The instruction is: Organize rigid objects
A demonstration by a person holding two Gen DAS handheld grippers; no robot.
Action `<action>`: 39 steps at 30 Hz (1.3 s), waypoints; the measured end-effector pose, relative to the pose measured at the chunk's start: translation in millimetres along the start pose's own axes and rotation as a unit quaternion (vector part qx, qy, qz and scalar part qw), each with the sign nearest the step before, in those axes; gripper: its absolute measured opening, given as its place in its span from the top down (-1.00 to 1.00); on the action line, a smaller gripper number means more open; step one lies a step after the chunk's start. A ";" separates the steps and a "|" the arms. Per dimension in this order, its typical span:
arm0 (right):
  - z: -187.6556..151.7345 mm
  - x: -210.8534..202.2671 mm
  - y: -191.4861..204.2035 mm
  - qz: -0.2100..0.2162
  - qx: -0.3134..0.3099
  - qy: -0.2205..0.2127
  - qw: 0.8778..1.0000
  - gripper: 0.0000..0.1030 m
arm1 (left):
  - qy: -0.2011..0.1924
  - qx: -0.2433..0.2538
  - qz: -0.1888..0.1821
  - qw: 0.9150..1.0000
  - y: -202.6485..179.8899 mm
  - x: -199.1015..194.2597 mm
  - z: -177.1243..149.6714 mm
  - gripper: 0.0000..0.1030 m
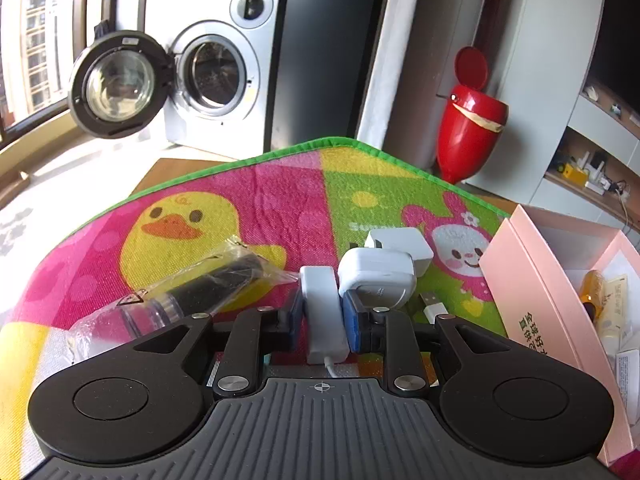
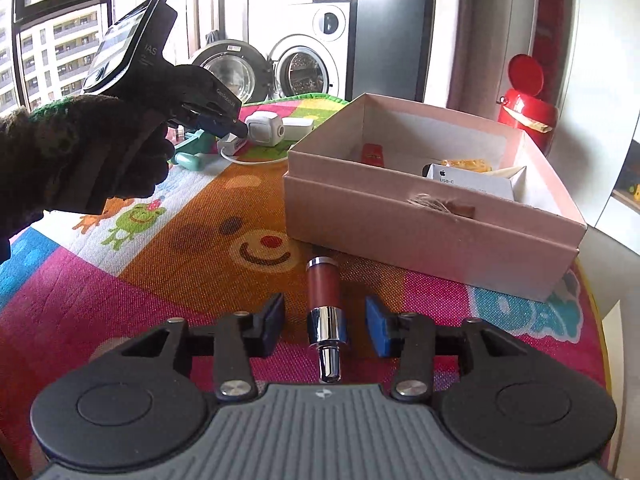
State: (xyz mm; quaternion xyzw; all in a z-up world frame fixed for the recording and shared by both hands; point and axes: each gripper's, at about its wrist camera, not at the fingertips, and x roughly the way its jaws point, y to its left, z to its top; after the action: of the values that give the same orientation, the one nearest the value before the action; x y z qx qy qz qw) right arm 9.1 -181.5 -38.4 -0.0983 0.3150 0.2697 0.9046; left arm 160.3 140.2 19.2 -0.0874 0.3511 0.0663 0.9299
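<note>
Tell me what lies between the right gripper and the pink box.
A red-brown cylinder with chrome ends lies on the mat there, its near end between the open right gripper pads, its far end close to the pink box. The right wrist view shows it.

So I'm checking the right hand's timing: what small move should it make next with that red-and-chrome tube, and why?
Probably close the right gripper on the red-and-chrome cylindrical tube. The tube lies on the colourful mat between the open jaws, neither pad touching it, and the open pink cardboard box sits just beyond.
</note>
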 end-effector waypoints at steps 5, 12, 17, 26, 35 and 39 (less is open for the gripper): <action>-1.2 -0.1 -2.5 0.005 0.004 -0.001 1.000 -0.09 | -0.004 0.062 0.016 0.998 -14.7 0.0 -8.9 0.49; 1.4 2.9 -1.6 0.008 0.006 0.009 1.000 -0.53 | 0.021 0.080 -0.058 0.995 -17.7 -48.6 -52.7 0.52; 1.5 2.7 0.7 0.004 0.002 0.010 1.000 -0.53 | 0.041 0.095 -0.111 0.988 -25.4 -94.4 -93.0 0.52; -3.5 -11.8 -4.6 -0.033 -0.042 0.017 0.998 -0.53 | 0.021 0.077 -0.120 0.989 -27.1 -124.5 -129.5 0.46; -7.0 -9.1 -41.2 -0.092 0.069 0.025 0.993 -0.58 | 0.008 0.058 -0.121 0.991 -23.6 -125.8 -132.8 0.46; 1.4 4.2 -38.2 -0.084 0.101 0.029 0.991 -0.73 | 0.000 0.062 -0.113 0.992 -27.0 -127.0 -135.5 0.46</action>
State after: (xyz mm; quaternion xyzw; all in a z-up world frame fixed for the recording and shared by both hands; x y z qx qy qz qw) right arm 33.6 -211.1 -39.7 -0.0407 0.3577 0.1569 0.9197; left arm -16.3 77.6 6.7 -0.0690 0.3426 -0.0613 0.9350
